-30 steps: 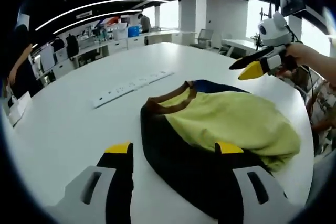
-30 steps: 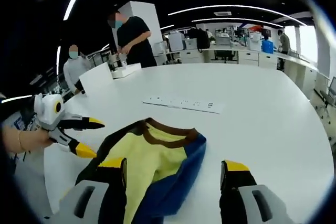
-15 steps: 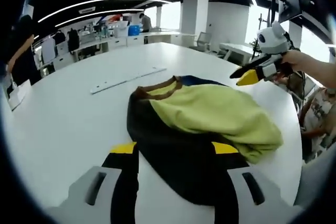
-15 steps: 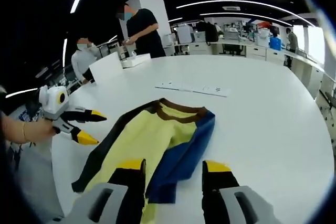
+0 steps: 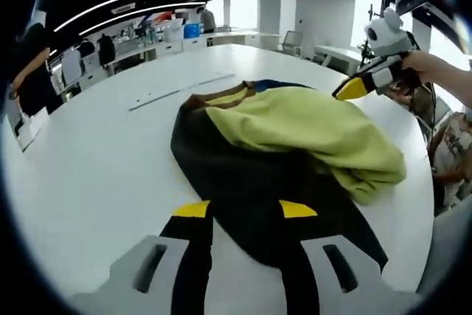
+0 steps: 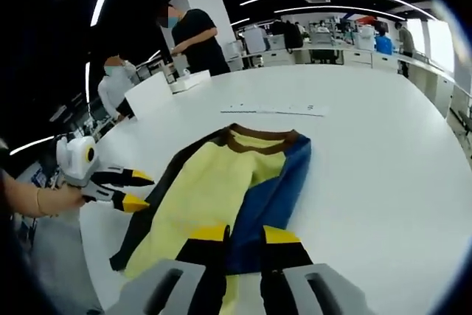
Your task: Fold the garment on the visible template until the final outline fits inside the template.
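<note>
While the garment [image 5: 295, 145] lies across the middle of the left gripper view, spread from upper centre down toward the lower right, the left gripper [image 5: 245, 210] rises from the bottom with its yellow-tipped jaws set apart and black cloth showing between them; it looks released, though I cannot tell whether the tips touch the fabric. The yellow panel sits bunched over the black part, its brown collar toward the upper left. At the upper right the right gripper [image 5: 352, 89] hangs just off the yellow edge, held by a hand. The white table [image 5: 88, 167] shows no template outline that I can make out, so a fold made now could land outside the intended boundary.

Turning to the right gripper view, the garment runs from the collar at centre down to the bottom, blue along its right side. The right gripper's jaws stand close together over the lower hem; whether they pinch cloth I cannot tell. The left gripper appears at the left, jaws parted. If one layer alone is caught, lifting would drag the bunched yellow panel askew.
</note>
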A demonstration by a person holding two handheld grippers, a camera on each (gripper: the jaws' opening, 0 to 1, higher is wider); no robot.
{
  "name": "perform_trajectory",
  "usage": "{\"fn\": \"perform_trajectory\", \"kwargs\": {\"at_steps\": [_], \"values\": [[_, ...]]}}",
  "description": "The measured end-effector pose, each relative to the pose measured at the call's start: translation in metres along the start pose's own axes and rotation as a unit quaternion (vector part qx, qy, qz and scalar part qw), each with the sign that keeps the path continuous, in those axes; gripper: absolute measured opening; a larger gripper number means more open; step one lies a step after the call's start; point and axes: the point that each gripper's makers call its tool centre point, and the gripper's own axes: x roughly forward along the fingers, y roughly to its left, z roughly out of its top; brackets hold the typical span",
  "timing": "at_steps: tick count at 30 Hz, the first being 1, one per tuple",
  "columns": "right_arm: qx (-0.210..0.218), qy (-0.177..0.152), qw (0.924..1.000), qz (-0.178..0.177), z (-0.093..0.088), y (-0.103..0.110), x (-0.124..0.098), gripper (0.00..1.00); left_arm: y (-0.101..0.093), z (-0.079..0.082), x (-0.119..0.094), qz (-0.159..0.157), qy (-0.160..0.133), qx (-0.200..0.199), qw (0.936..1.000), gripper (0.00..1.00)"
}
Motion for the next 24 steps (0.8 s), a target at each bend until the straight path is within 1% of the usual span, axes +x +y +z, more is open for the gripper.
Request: {"fn": "perform_trajectory", "kwargs": {"at_steps": [3, 5, 7, 8, 10, 13, 14, 16, 17, 18, 22, 24], "values": [[0.008, 0.006, 1.0000, -0.001, -0.004, -0.001, 0.003, 0.05, -0.002, -0.003, 0.004, 0.000, 0.005, -0.007, 1.0000, 0.28], [0.011, 0.009, 0.9999, 0.000, -0.006, -0.001, 0.004, 0.00, -0.004, -0.004, 0.005, 0.001, 0.005, 0.002, 1.0000, 0.24], [0.014, 0.009, 0.9999, 0.003, -0.007, 0.000, 0.006, 0.00, -0.005, -0.004, 0.007, -0.002, -0.001, 0.017, 0.9999, 0.20], [0.017, 0.008, 0.9998, 0.005, -0.007, 0.001, 0.006, 0.00, -0.003, -0.003, 0.008, 0.002, -0.006, 0.021, 0.9998, 0.18], [0.028, 0.007, 0.9996, 0.008, -0.007, 0.001, 0.007, 0.00, -0.002, -0.003, 0.008, 0.001, -0.006, 0.023, 0.9997, 0.17], [0.033, 0.008, 0.9994, 0.005, -0.008, -0.001, 0.006, 0.00, 0.001, -0.003, 0.008, 0.012, -0.005, 0.020, 0.9997, 0.15], [0.033, 0.009, 0.9994, 0.000, -0.008, -0.002, 0.005, 0.03, 0.002, -0.003, 0.008, 0.015, -0.002, 0.018, 0.9997, 0.16], [0.028, 0.006, 0.9996, -0.006, -0.007, -0.005, 0.005, 0.07, 0.003, -0.002, 0.008, 0.018, -0.003, 0.025, 0.9995, 0.17], [0.029, 0.007, 0.9995, -0.004, -0.007, -0.005, 0.006, 0.07, 0.003, -0.001, 0.008, 0.018, -0.004, 0.022, 0.9996, 0.17], [0.034, 0.008, 0.9994, 0.000, -0.008, -0.003, 0.006, 0.06, 0.004, -0.002, 0.009, 0.020, -0.002, 0.011, 0.9997, 0.18], [0.033, 0.009, 0.9994, 0.004, -0.008, -0.001, 0.008, 0.06, 0.006, -0.001, 0.009, 0.029, 0.000, -0.001, 0.9996, 0.16], [0.042, 0.013, 0.9990, 0.010, -0.010, 0.001, 0.009, 0.05, 0.007, -0.001, 0.009, 0.039, 0.007, -0.039, 0.9985, 0.16]]}}
